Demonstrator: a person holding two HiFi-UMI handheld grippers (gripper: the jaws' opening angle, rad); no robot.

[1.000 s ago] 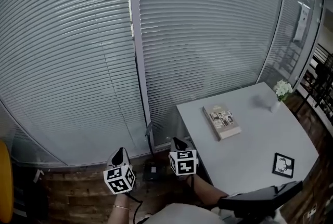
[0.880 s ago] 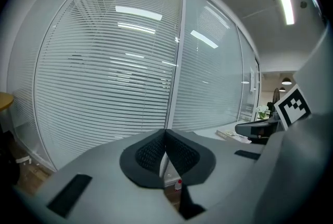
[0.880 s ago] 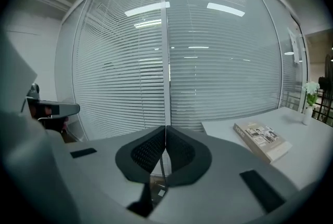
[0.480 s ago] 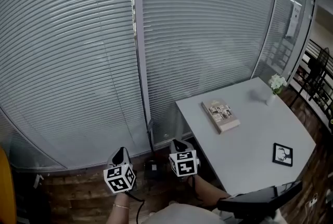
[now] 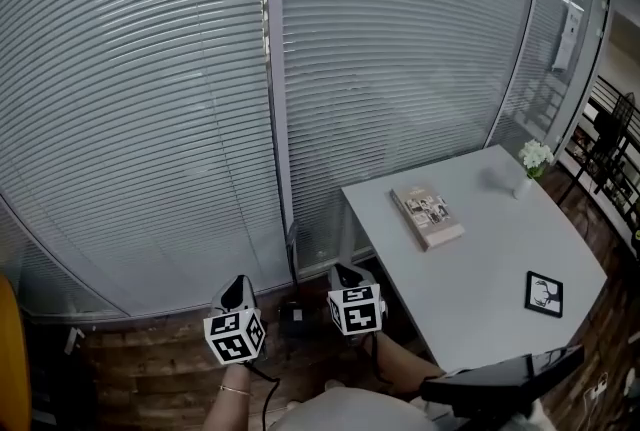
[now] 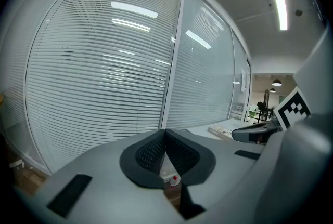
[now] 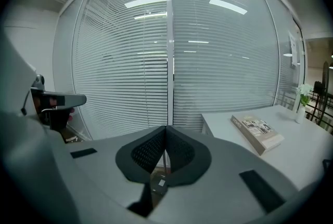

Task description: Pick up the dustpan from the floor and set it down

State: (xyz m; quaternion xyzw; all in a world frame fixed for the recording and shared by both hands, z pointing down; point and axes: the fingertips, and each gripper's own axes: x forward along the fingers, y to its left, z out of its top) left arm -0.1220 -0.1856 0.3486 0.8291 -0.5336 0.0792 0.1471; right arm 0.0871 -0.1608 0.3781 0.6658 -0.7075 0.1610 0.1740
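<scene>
The left gripper [image 5: 236, 287] and the right gripper [image 5: 345, 274] are held side by side in the near middle, each with its jaws closed tip to tip on nothing. Between them on the wooden floor [image 5: 150, 374], at the foot of the window blinds [image 5: 150, 119], lies a dark flat thing [image 5: 297, 319], too dim to be sure it is the dustpan. To the right stands a white table [image 5: 480, 264] with a book [image 5: 428, 216] on it.

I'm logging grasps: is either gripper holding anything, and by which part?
Nothing is held: the left gripper and the right gripper both have jaws shut together on nothing.
</scene>
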